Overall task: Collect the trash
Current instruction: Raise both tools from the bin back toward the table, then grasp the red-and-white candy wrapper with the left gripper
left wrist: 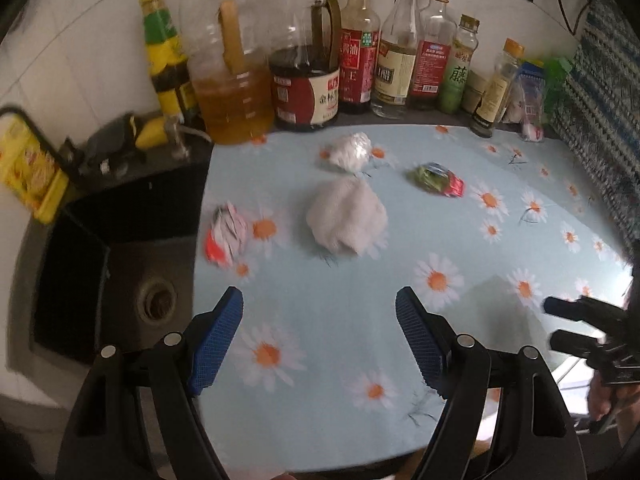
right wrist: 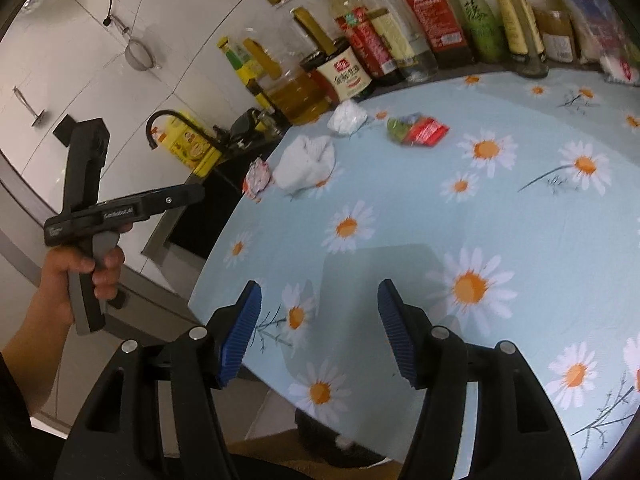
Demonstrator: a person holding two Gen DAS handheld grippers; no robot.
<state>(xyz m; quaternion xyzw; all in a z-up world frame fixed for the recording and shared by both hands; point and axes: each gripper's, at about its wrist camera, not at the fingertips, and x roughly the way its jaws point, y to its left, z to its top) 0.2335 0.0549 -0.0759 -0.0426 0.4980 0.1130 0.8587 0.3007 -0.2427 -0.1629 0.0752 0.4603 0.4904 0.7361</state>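
Four pieces of trash lie on the daisy-print tablecloth. A big crumpled white tissue sits in the middle. Behind it is a smaller white wad, and to its right a green-and-red wrapper. A red-and-white wrapper lies at the cloth's sink-side edge. My left gripper hangs open and empty above the cloth, short of the tissue. My right gripper is open and empty over the table's near edge.
A row of oil, sauce and vinegar bottles lines the back wall. A dark sink with a faucet lies left of the table. A yellow packet hangs by the sink. A blue patterned cloth borders the right.
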